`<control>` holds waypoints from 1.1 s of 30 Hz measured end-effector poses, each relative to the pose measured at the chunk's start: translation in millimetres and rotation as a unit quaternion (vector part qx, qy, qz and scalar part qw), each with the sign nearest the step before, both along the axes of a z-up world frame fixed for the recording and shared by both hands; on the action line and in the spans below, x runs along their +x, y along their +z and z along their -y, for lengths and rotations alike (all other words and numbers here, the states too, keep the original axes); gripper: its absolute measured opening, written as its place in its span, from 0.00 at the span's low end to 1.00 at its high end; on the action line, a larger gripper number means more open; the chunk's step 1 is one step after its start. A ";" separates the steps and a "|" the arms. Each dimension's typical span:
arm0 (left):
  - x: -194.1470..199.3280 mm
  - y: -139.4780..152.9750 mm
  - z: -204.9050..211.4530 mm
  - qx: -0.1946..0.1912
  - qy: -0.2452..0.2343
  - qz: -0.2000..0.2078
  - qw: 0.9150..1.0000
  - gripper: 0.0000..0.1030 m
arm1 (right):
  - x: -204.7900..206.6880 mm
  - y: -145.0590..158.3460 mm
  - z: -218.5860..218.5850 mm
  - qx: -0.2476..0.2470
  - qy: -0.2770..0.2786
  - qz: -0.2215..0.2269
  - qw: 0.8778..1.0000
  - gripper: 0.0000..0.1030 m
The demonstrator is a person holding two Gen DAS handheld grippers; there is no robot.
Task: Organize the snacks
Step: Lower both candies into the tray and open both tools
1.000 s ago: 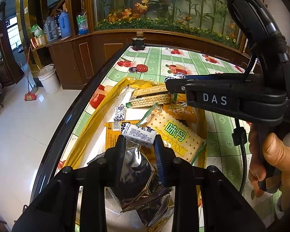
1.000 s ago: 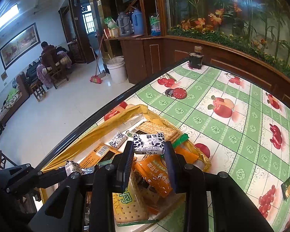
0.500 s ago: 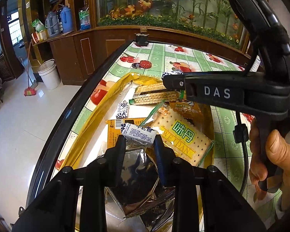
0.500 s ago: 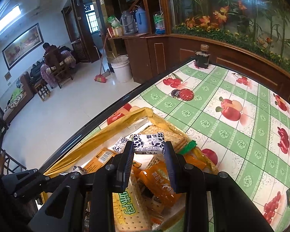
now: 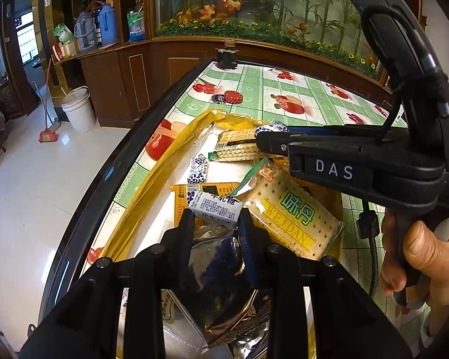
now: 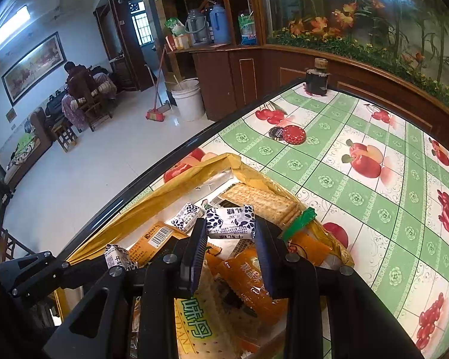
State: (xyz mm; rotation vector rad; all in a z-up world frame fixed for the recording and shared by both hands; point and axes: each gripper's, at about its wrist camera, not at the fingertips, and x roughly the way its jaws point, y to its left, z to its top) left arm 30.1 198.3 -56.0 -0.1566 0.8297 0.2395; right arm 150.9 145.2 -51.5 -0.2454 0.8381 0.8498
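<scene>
My left gripper (image 5: 215,214) is shut on a small white nougat candy (image 5: 216,208) and holds it above the golden snack box (image 5: 152,185). My right gripper (image 6: 230,230) is shut on a second nougat candy (image 6: 230,222) over the same box; its side shows in the left wrist view (image 5: 338,161). The box holds a Weidan cracker pack (image 5: 290,212), a wafer pack (image 5: 239,146), an orange snack bag (image 6: 251,281), a silver foil bag (image 5: 218,272) and a loose nougat candy (image 5: 198,170). The left gripper's candy also shows in the right wrist view (image 6: 116,257).
The box sits near the table's left edge (image 5: 110,179) on a green fruit-print cloth (image 6: 374,179). A red lid and a dark lid (image 6: 293,134) and a dark jar (image 6: 316,79) stand farther back. Beyond the edge are floor, a white bucket (image 6: 188,98) and a broom.
Both grippers have drifted slightly over the box, still holding their candies. The right gripper has shifted a little towards the box's near side.
</scene>
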 end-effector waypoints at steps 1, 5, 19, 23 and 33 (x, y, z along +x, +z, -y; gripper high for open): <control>-0.1 0.1 -0.1 0.000 0.000 0.000 1.000 0.26 | 0.2 -0.8 -0.2 -0.001 0.000 0.000 1.000 0.32; 0.5 0.3 -1.5 -0.004 0.001 0.000 1.000 0.26 | 1.6 -3.0 -0.1 -0.002 -0.001 -0.001 1.000 0.32; 6.1 -2.4 -6.6 -0.005 0.007 -0.004 1.000 0.26 | 4.8 -9.0 -1.2 -0.004 -0.005 -0.002 1.000 0.33; 9.1 -5.4 -7.0 -0.005 0.008 -0.008 1.000 0.26 | 4.6 -8.8 -1.3 -0.003 -0.005 -0.001 1.000 0.33; 14.5 -5.1 -8.3 -0.002 0.012 -0.012 1.000 0.26 | 6.3 -9.8 -5.9 -0.005 -0.003 0.001 1.000 0.34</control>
